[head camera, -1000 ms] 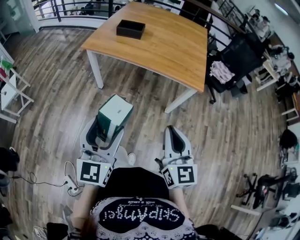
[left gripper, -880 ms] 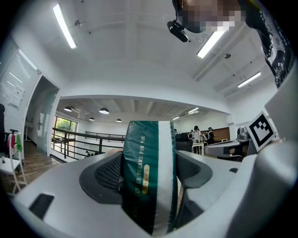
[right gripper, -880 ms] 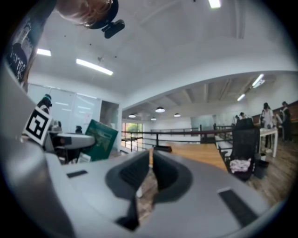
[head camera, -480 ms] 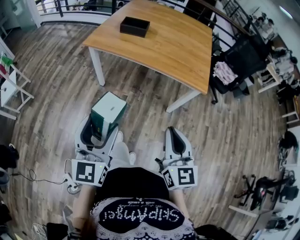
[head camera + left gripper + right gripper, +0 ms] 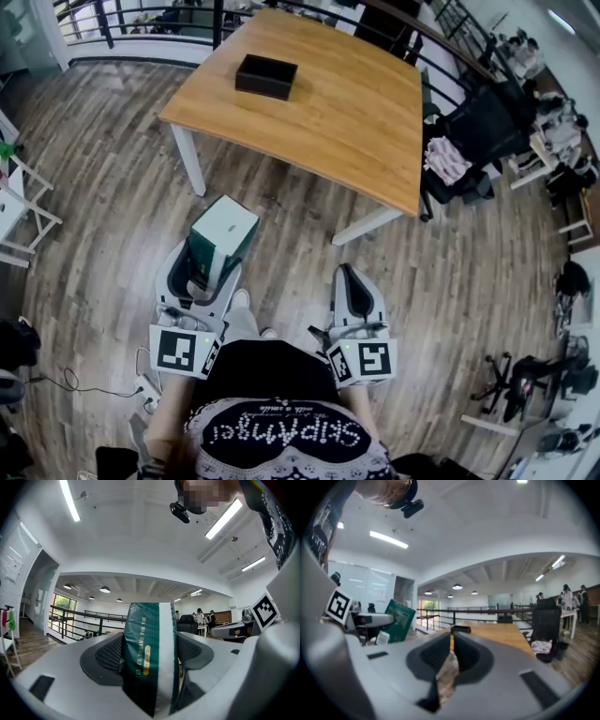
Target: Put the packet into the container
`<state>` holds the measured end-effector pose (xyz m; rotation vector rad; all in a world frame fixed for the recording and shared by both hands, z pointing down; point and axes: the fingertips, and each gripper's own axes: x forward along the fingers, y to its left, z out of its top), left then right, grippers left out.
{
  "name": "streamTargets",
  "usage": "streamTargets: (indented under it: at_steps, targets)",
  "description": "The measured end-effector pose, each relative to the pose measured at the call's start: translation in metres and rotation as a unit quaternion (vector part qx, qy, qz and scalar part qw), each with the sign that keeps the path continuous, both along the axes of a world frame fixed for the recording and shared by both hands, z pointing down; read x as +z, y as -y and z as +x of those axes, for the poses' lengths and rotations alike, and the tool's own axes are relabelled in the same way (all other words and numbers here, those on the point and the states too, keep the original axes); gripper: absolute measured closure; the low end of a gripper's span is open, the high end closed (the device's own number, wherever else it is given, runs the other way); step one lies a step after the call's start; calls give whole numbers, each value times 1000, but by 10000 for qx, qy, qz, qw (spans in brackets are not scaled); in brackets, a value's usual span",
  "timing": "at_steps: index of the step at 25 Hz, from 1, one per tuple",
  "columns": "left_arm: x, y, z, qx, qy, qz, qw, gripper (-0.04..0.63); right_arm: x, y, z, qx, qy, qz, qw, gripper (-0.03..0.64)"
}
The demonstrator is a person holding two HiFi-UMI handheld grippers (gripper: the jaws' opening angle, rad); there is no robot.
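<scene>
Now the left gripper [image 5: 204, 270] is squeezing the green and white packet [image 5: 223, 232] between its 2 jaws, above the wooden floor [image 5: 112, 187]. The packet sticks out past the jaw tips. The right gripper [image 5: 350, 274] has its jaws pushed together, and they seem to hold nothing. The black container [image 5: 266, 76] sits on the wooden table [image 5: 356, 103], well apart from both grippers.

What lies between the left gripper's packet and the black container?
Head view: only bare floor, then bare tabletop; nothing stands between packet and container.
</scene>
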<state>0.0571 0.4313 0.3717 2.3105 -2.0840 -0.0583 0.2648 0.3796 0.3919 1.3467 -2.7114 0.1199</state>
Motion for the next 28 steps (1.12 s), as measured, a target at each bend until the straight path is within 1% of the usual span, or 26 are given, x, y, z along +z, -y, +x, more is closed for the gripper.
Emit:
streamTargets:
  at_steps: [5,8,11,15,17,20,26,28]
  targets:
    - [-7,40,-34,155,52,-24,9999,235,-12,35,-31,119,-19,61,9999,572]
    - [-8,56,-49,234,-53,-56,9997,235,-12,48,-48,218,-12,5,9998,573]
    - [-7,68,-59,341,-21,-58,9994,235,-7,56,-61,260,25,-83,9996,573]
    - [1,76,-67,424,-67,-196,9989,235,3,63,-71,324,49,-236,9992,572]
    - [5,76,-72,449,-2,-236,9987,235,7,66,-76,347,76,-294,9989,574]
    - [7,75,-77,404,1,-256,9989,235,8,68,-83,317,78,-313,9990,573]
    - [11,76,-83,195,-174,-350,9990,235,10,75,-90,185,85,-309,9993,573]
    - [12,79,-85,151,-171,-343,9992,235,12,79,-95,128,96,-332,9993,574]
